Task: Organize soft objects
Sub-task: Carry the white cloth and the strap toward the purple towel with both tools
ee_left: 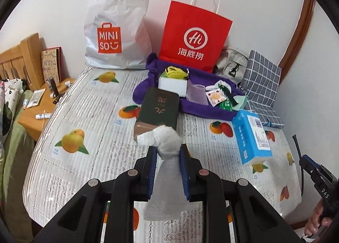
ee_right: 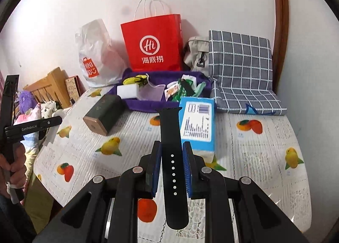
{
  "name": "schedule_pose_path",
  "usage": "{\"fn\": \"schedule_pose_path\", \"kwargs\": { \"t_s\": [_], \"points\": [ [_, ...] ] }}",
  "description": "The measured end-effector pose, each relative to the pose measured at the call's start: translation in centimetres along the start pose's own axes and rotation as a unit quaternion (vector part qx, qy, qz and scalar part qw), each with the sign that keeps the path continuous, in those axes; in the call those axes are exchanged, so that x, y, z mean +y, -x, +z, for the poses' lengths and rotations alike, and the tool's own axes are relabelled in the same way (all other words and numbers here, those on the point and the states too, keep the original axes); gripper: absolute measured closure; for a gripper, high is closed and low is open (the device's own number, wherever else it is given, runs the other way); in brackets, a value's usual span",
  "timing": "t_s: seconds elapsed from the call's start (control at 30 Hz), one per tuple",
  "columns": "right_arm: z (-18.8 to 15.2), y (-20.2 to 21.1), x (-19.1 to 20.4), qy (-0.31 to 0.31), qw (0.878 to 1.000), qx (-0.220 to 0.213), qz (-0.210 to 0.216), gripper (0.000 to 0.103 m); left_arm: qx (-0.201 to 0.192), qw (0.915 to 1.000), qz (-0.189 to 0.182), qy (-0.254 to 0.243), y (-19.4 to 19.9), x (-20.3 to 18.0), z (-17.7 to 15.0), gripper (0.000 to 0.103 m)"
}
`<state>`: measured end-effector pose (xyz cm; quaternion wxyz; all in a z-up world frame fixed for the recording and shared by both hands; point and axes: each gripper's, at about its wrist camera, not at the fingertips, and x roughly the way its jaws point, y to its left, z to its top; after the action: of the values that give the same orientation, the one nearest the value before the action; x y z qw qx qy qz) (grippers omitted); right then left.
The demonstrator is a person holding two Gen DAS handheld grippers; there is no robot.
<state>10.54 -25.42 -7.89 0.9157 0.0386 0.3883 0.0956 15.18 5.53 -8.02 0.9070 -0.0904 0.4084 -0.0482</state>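
My left gripper is shut on a white sock, whose bunched end sticks out past the blue pads while the rest hangs below. My right gripper is shut on a black watch strap with a row of holes; it runs lengthwise between the pads. Both are held above the table with the fruit-print cloth. At the back lies a purple cloth carrying a white sponge, a yellow mesh item, a clear pouch and small packets.
A dark green box and a blue tissue pack lie in front of the purple cloth. A red paper bag, a white Miniso bag, a beige pouch and a grey checked cushion line the wall. A wooden shelf stands left.
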Motion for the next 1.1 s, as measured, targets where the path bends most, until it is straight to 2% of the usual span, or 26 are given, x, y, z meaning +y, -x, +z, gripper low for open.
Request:
{"fn": "schedule_pose_path", "kwargs": {
  "t_s": [0.3, 0.73, 1.1],
  "points": [
    [2.8, 0.1, -0.6, 0.008, 1.000, -0.018, 0.002, 0.083, -0.020, 0.9998, 0.003, -0.002, 0.8, -0.7, 2.2, 0.083],
    [6.6, -2.3, -0.8, 0.015, 0.999, -0.028, 0.011, 0.083, -0.041, 0.9990, 0.015, 0.000, 0.7, -0.6, 5.7, 0.083],
    [9.0, -5.4, -0.4, 0.025, 0.999, -0.023, 0.015, 0.083, -0.041, 0.9988, 0.026, 0.010, -1.4, 0.4, 8.0, 0.083]
  ]
}}
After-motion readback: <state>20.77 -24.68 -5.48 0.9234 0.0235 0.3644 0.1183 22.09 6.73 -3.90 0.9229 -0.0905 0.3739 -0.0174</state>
